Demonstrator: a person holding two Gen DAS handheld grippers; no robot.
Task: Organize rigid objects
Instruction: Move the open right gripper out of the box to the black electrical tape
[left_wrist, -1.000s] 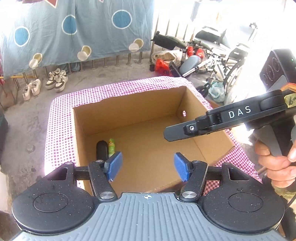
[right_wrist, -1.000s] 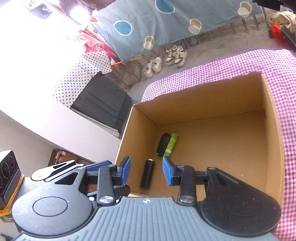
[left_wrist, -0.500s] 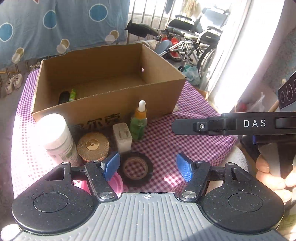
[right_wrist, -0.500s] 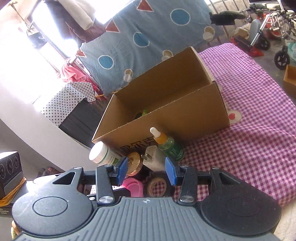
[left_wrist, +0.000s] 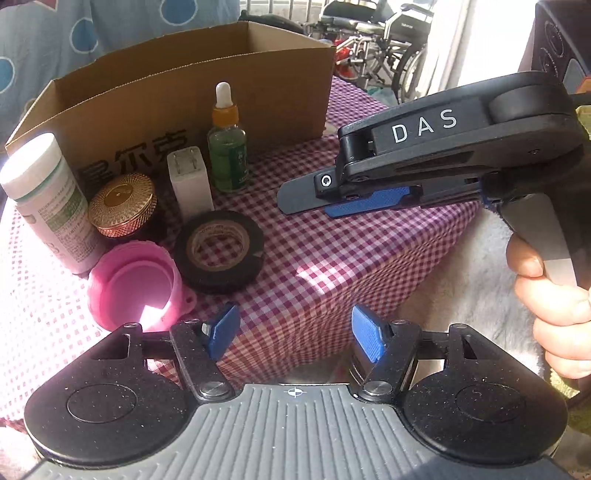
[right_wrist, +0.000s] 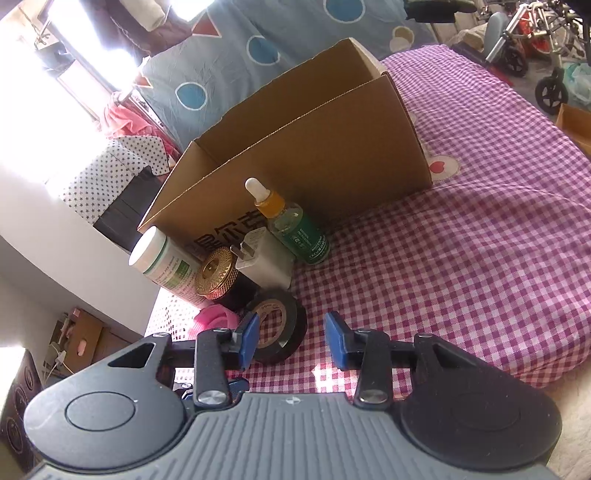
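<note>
1. Going left to right in the left wrist view, the things still outside the cardboard box (left_wrist: 258, 92) stand in a tight cluster against its front wall: a white bottle (left_wrist: 48, 199), a gold-lidded jar (left_wrist: 122, 205), a pink lid (left_wrist: 135, 284) lying open side up, a white plug adapter (left_wrist: 188, 181), a roll of black tape (left_wrist: 219, 251) lying flat, and a dropper bottle (left_wrist: 227, 147) standing upright.
2. The left gripper (left_wrist: 293, 334) has just been opening; its jaws are spread with nothing between them, over the checked cloth (left_wrist: 332, 258). From it the pink lid sits at about ten o'clock and the tape roll at about eleven, both just beside it.
3. The right gripper (left_wrist: 306, 201) comes in from three o'clock in that view, held by a hand (left_wrist: 554, 295), pointing toward the cluster. In its own view the right gripper (right_wrist: 290, 338) has just been closing a little; its jaws stand partly apart and empty.
4. From the right gripper the tape roll (right_wrist: 277, 325) lies at about eleven o'clock, just behind its left pad, flat, with its hole facing up. The dropper bottle (right_wrist: 299, 232) is at twelve, farther off, its long axis upright.
5. My reading: the tape roll is the nearest thing to both grippers. A pick would likely mean closing over one side of its ring from above.
6. The box stands at twelve o'clock beyond the cluster, so anything lifted must clear its front wall.
</note>
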